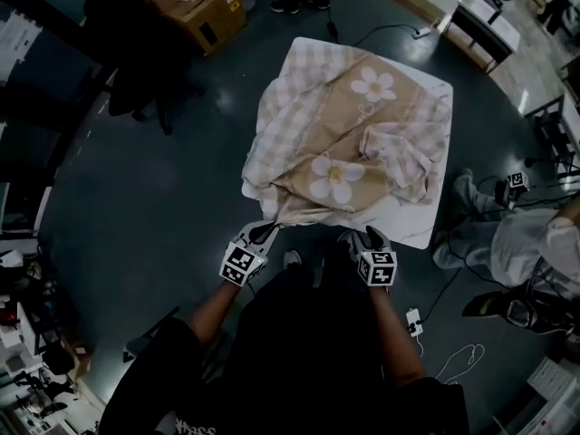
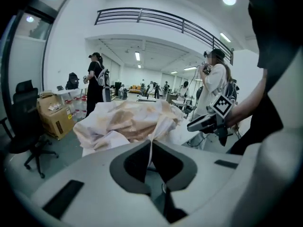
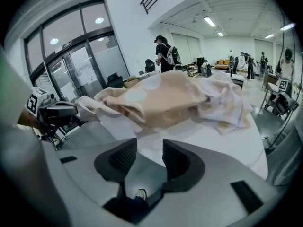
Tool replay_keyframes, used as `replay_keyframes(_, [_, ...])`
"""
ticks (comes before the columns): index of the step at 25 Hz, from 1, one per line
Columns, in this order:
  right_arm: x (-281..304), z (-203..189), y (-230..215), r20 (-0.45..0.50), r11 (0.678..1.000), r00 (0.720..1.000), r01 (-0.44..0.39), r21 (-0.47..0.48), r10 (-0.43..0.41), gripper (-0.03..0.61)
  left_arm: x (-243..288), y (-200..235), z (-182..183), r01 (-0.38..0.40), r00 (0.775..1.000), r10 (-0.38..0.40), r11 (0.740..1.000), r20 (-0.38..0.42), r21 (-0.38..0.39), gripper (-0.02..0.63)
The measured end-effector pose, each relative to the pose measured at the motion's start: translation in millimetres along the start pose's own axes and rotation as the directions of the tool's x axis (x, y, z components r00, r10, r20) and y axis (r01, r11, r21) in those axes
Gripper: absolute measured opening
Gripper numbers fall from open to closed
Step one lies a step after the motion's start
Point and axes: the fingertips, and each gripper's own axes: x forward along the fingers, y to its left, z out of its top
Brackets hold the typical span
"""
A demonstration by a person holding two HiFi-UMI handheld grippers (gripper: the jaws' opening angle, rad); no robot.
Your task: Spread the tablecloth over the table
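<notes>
Tablecloth (image 1: 349, 143): beige and checked, with white flowers; it lies crumpled in a heap on the table and covers most of the top. Its near corner is drawn out toward the left gripper.
Table (image 1: 421, 229): white and square; bare parts show along the near right side and at the far corners.
Left gripper (image 1: 258, 236): at the near corner of the cloth. In the left gripper view (image 2: 151, 162) its jaws are closed on a thin fold of the tablecloth (image 2: 128, 122), and this fold runs tight from the jaws up to the heap.
Right gripper (image 1: 358, 238): just beside the left one, at the near edge of the table. In the right gripper view (image 3: 149, 160) its jaws stand apart with nothing between them; the cloth (image 3: 165, 96) lies ahead of it, not touching the pads.
Surroundings: a cardboard box (image 1: 195, 3) and a black office chair (image 1: 136, 71) stand on the dark floor beyond the table; a person (image 1: 535, 243) sits at the right.
</notes>
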Motion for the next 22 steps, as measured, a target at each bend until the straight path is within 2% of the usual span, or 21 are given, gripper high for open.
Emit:
replay_keyframes(2, [8, -6, 31, -0.002, 0.999, 0.999, -0.032, -0.027, 0.032, 0.184, -26, 4, -6, -0.008, 1.000, 0.008, 1.000, 0.029, 0.008, 0.021])
replay_keyframes(5, [16, -17, 68, -0.033, 0.996, 0.997, -0.068, -0.054, 0.066, 0.184, -59, 20, -19, -0.042, 0.997, 0.044, 0.999, 0.061, -0.034, 0.021])
replay_keyframes(10, [25, -38, 101, -0.076, 0.996, 0.995, -0.071, -0.050, 0.067, 0.184, -101, 71, -61, -0.154, 0.988, 0.155, 0.986, 0.017, -0.058, 0.021])
replay_keyframes(13, [26, -47, 108, -0.089, 0.998, 0.995, -0.053, -0.035, 0.050, 0.184, -110, 100, -81, -0.200, 0.980, 0.198, 0.978, -0.030, -0.066, 0.023])
replay_keyframes(18, [20, -50, 105, -0.075, 1.000, 0.997, -0.011, -0.028, 0.009, 0.184, -104, 104, -103, -0.167, 0.984, 0.162, 0.984, -0.070, -0.065, 0.025])
replay_keyframes(22, [1, -43, 86, -0.047, 0.999, 0.998, 0.047, -0.004, -0.047, 0.184, -105, 95, -118, -0.168, 0.984, 0.156, 0.975, -0.085, -0.144, 0.051])
